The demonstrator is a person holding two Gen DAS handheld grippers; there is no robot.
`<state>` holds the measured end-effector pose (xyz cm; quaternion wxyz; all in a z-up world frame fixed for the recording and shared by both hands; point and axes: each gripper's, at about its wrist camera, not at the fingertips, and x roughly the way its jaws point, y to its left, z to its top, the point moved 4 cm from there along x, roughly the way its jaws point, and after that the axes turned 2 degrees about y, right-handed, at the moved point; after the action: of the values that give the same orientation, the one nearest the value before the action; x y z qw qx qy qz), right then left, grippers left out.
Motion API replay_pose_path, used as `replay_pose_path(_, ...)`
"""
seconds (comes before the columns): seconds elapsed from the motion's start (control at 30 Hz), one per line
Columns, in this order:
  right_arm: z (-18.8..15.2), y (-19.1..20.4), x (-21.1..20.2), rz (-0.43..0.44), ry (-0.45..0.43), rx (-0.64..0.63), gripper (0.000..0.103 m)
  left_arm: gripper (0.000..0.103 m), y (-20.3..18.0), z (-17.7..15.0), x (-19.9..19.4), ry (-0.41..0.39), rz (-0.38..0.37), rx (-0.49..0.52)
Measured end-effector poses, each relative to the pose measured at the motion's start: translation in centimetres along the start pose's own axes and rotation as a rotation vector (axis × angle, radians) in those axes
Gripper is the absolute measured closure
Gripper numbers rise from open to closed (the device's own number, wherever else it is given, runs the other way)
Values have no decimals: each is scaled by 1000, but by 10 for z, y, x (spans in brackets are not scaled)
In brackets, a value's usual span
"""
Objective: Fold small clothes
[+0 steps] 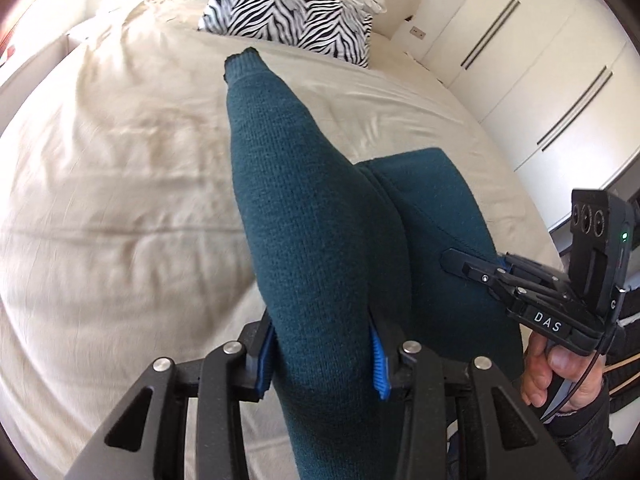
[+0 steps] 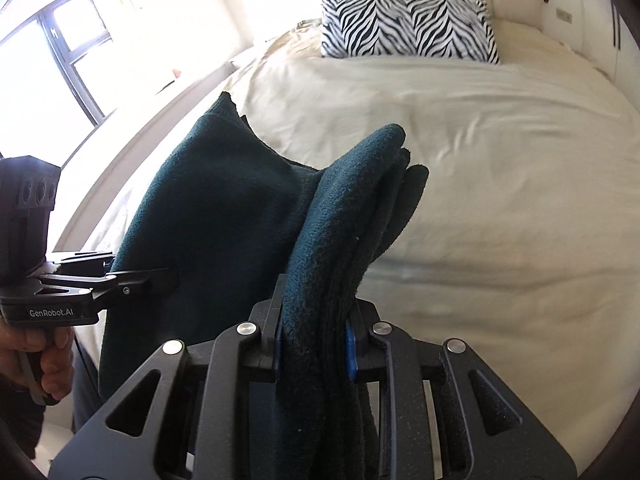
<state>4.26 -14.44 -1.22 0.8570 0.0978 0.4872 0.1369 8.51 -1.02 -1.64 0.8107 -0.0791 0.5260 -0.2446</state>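
Observation:
A dark teal knitted garment [image 1: 320, 240] is held up above the bed between both grippers. My left gripper [image 1: 324, 360] is shut on a thick bunched fold of it, and a sleeve-like part sticks forward past the fingers. My right gripper [image 2: 314, 344] is shut on another bunched edge of the same garment [image 2: 224, 208], whose cloth bulges up over the fingers. Each gripper shows in the other's view: the right gripper [image 1: 460, 262] at the right, the left gripper [image 2: 164, 280] at the left, both biting the cloth.
A wide bed with a cream sheet [image 1: 120, 200] lies below and ahead. A zebra-print pillow [image 2: 408, 26] and white pillows sit at its head. White wardrobe doors [image 1: 540, 80] stand to the right. A window [image 2: 60, 48] is at the left.

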Motion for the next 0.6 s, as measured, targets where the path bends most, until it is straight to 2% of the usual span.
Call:
replay_pose_path(0.1, -4, 13, 20, 9, 0, 25, 82, 62, 23, -13, 5, -5, -28, -44)
replay_pose_path(0.17, -6, 13, 35, -5, 8, 36, 82, 62, 32, -17, 18, 6, -6, -42)
replay_pose_path(0.23, -19, 1, 55, -16, 66, 85, 82, 61, 41, -24, 36, 50, 14, -53)
replay_pose_path(0.3, -35, -9, 63, -23, 79, 110, 82, 58, 48, -32, 48, 63, 31, -56)
replay_pose_path(0.4, -45, -18, 71, 16, 68, 157, 80, 56, 53, -37, 49, 51, 8, -79)
replay_pose_path(0.6, -57, -22, 75, 14, 65, 148, 79, 52, 53, -38, 56, 41, 67, -47)
